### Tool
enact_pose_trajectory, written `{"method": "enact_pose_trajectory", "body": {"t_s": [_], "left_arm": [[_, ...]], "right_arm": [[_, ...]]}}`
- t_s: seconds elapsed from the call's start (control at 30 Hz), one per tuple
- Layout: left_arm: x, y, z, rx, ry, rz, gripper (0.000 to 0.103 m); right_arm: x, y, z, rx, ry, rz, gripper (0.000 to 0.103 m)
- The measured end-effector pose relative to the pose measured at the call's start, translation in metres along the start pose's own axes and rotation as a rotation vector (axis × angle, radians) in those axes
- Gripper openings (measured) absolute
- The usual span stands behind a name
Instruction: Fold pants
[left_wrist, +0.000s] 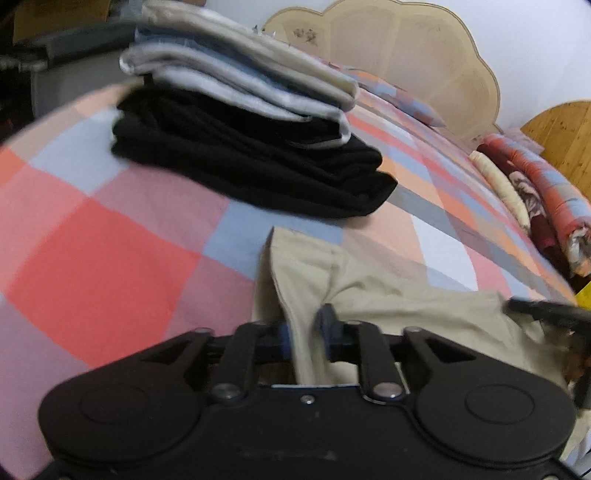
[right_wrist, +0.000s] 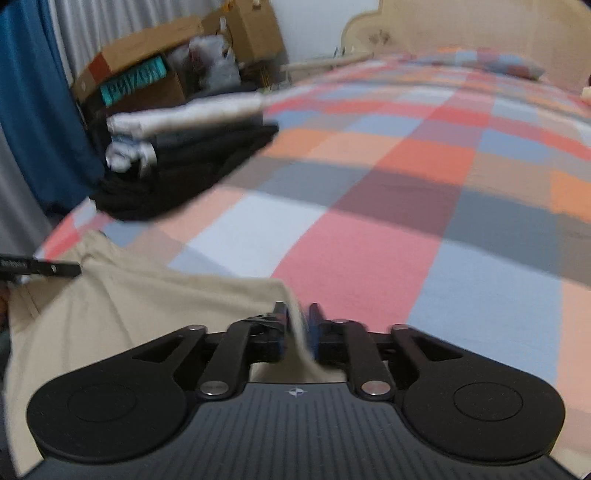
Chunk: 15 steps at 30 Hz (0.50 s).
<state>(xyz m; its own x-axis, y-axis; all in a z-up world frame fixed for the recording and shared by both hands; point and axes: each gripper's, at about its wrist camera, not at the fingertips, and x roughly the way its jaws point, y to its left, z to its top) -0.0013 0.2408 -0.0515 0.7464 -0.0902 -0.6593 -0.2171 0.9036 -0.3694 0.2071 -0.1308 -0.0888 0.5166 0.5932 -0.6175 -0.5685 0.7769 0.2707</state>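
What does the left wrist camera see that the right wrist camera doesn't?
Only the left wrist view shows the rolled-up patterned quilts by the wooden board. Only the right wrist view shows the brown cardboard boxes and blue curtain. Both show the beige cotton pants on the checked bedsheet, the stack of folded black and pale clothes, and the cream headboard. Each gripper's jaws have beige fabric between them.
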Motion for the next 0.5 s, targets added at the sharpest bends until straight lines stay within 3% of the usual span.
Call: {"method": "enact_pose_trajectory", "body": {"t_s": [0.03, 0.1, 0.2, 0.3, 0.5], "left_arm": [[-0.009, -0.004, 0.002, 0.018, -0.027, 0.021, 0.034], [-0.029, -0.012, 0.006, 0.039, -0.079, 0.032, 0.038], [-0.050, -0.026, 0.015, 0.030, -0.121, -0.016, 0.040], [-0.056, -0.053, 0.019, 0.074, -0.124, -0.096, 0.041], [-0.023, -0.115, 0.014, 0.179, -0.055, -0.215, 0.041]], "right_arm": [[-0.021, -0.006, 0.002, 0.023, -0.049, 0.010, 0.039], [-0.063, -0.020, 0.003, 0.080, -0.125, 0.003, 0.053], [-0.136, -0.045, -0.006, 0.143, -0.225, -0.103, 0.074], [-0.197, -0.069, -0.024, 0.202, -0.296, -0.235, 0.083], [-0.298, -0.118, -0.088, 0.414, -0.406, -0.509, 0.088]]}}
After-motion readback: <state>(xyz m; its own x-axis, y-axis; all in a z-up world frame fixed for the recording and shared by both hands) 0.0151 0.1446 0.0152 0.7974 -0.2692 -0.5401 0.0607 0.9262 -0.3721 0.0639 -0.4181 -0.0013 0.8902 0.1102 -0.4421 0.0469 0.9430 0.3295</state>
